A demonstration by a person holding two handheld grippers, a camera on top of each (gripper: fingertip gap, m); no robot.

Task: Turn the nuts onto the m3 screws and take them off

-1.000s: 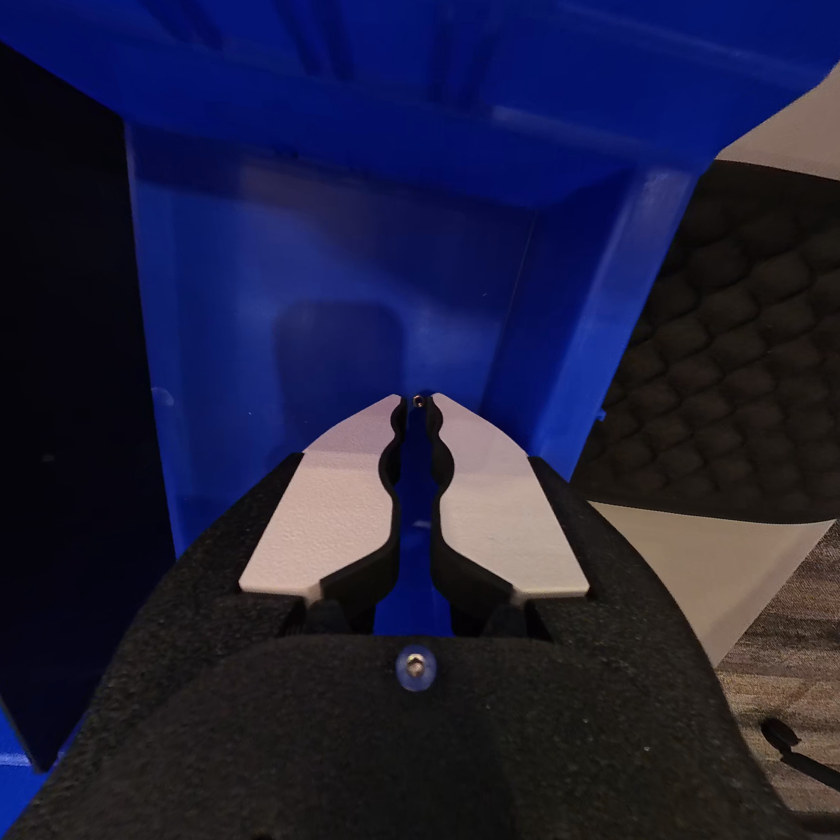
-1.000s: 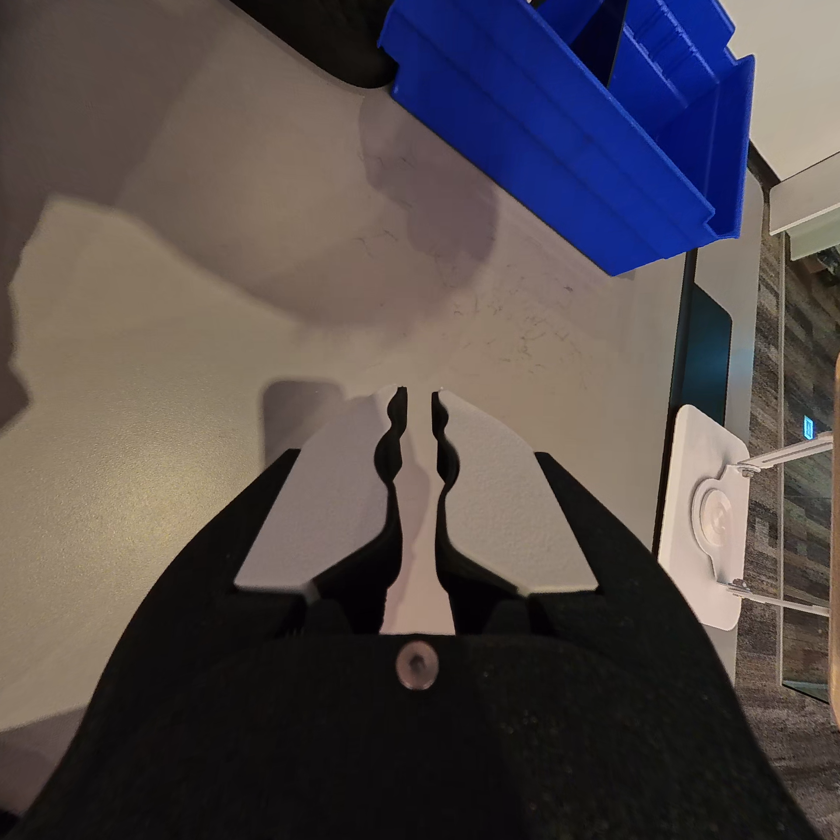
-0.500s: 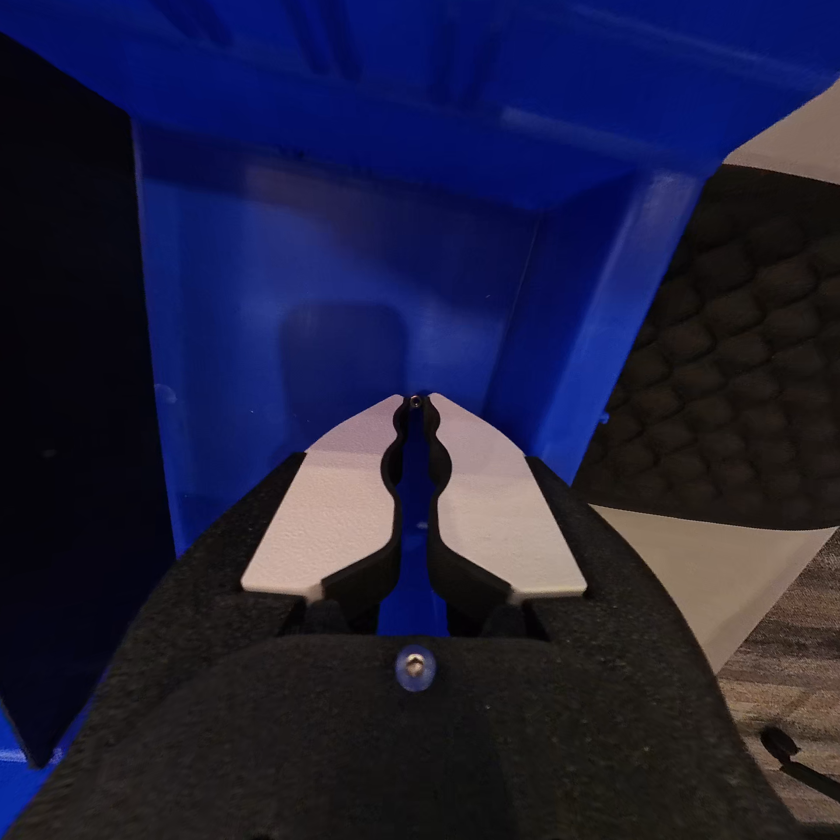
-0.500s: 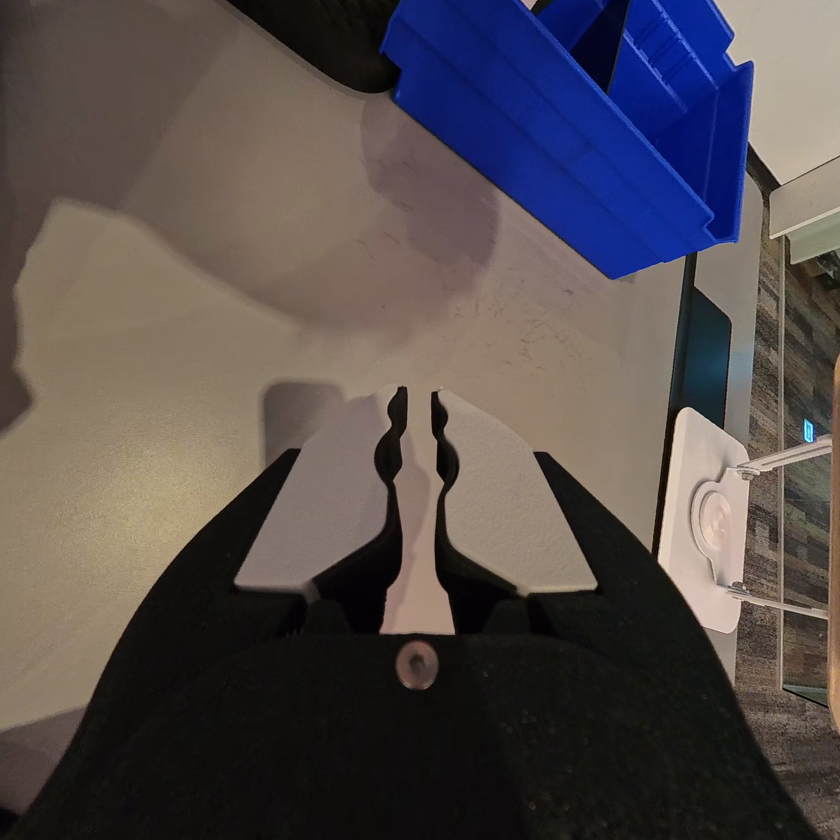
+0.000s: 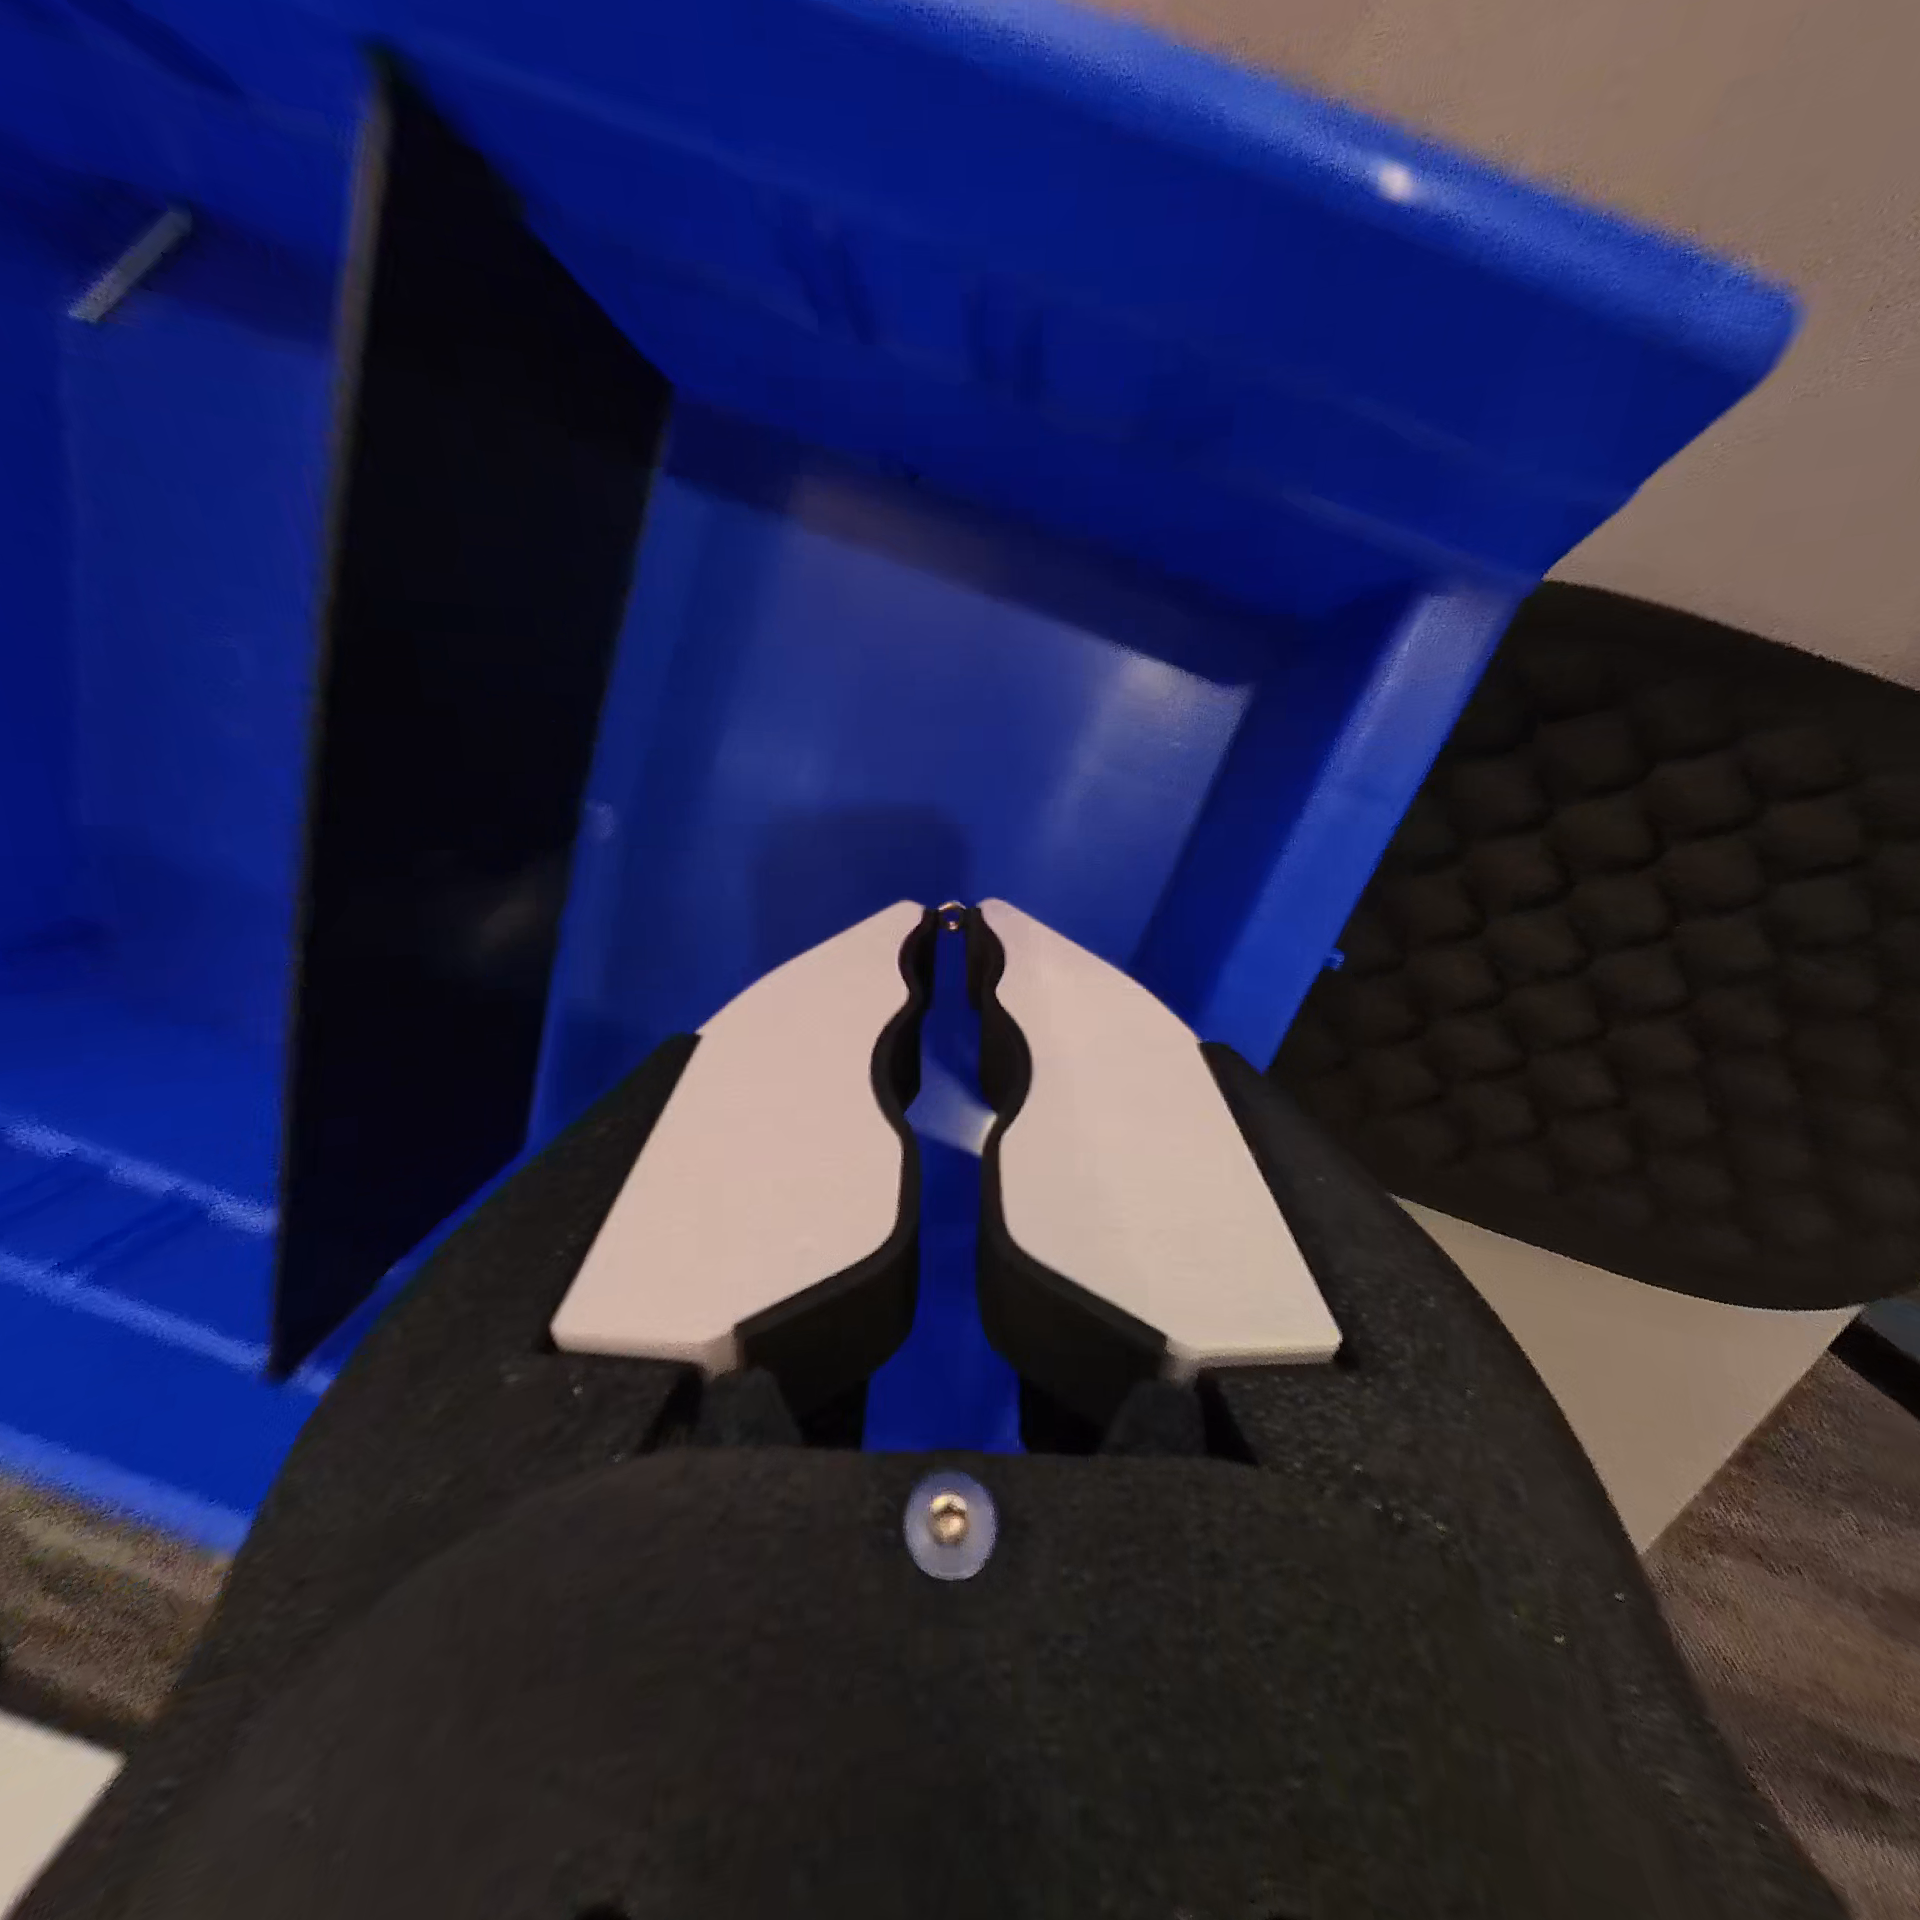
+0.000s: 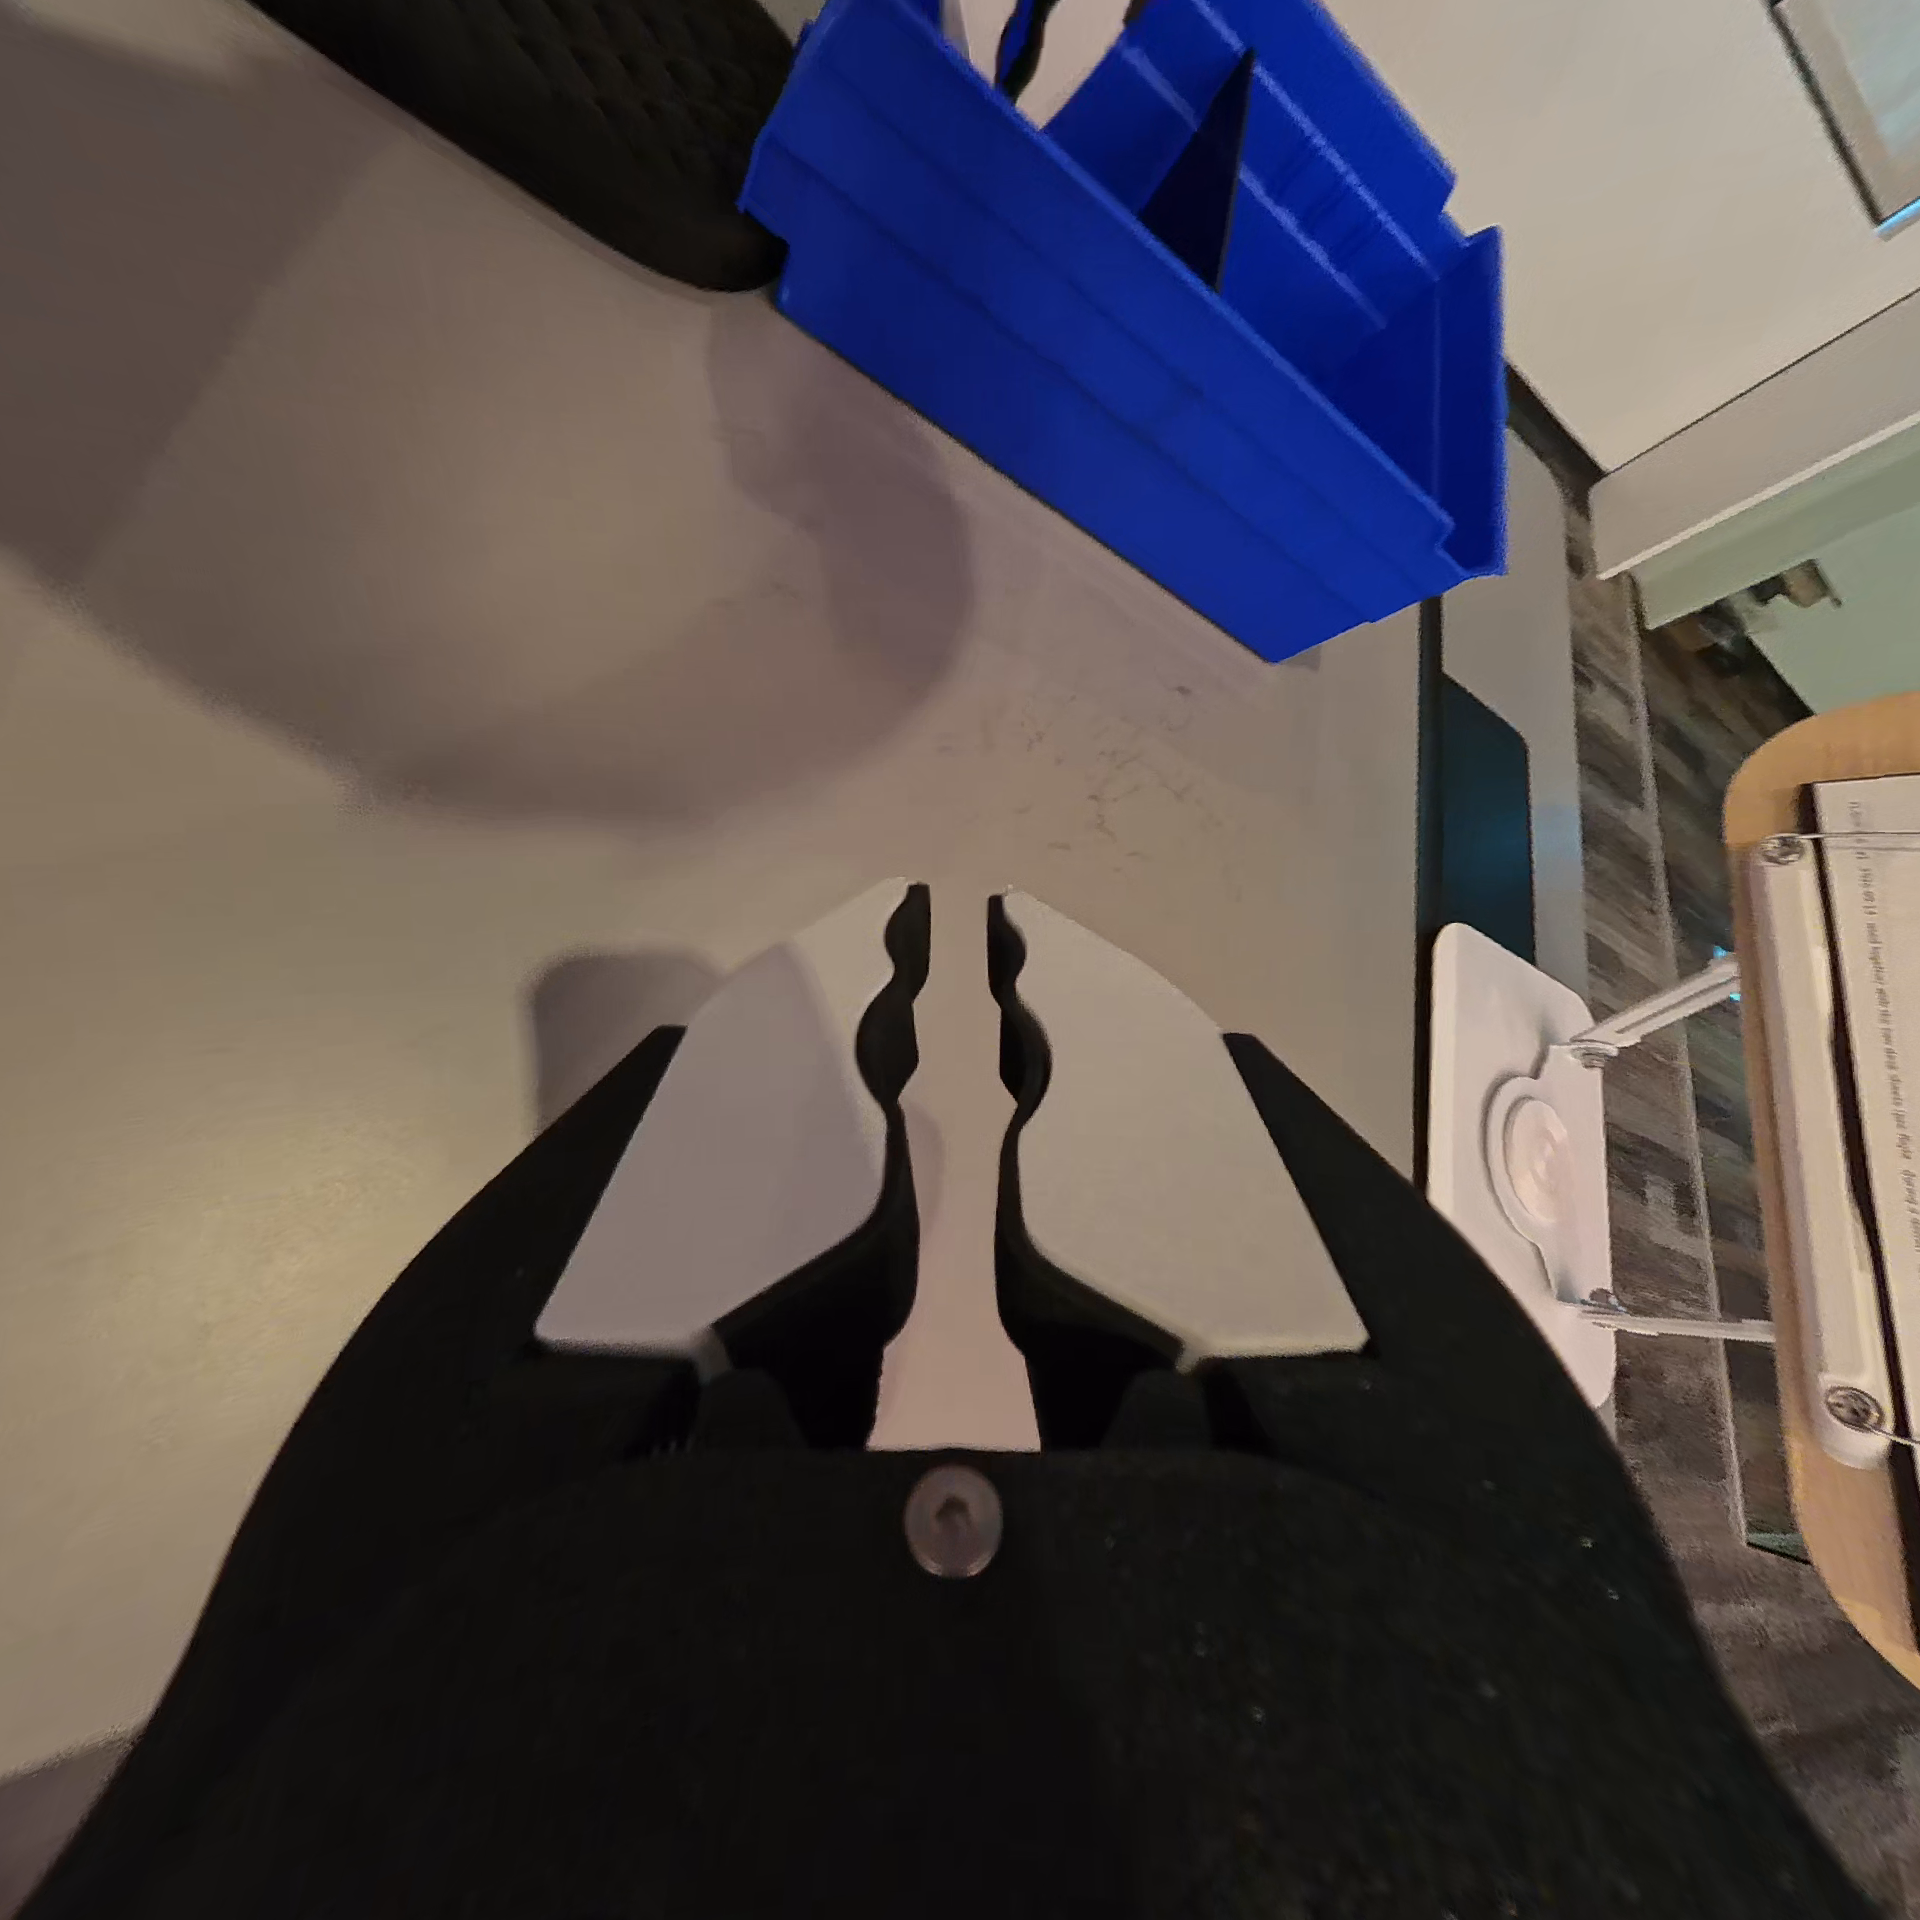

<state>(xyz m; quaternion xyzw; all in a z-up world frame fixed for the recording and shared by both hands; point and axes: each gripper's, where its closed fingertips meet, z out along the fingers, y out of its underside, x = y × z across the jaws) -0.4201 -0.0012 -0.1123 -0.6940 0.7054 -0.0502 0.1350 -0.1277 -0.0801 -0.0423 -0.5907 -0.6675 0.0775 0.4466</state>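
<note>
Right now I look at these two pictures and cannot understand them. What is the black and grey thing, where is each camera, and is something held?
No robot here: a person holds a hand tool in each hand, and each tool has two grey fingers and its own camera looking along them. One picture comes from the left gripper. It is over a blue bin with a dark divider, and its fingers pinch a tiny metal part, probably a nut. The other comes from the right gripper, which is empty with its fingers apart above the grey table. A black foam mat lies beside the bin.
</note>
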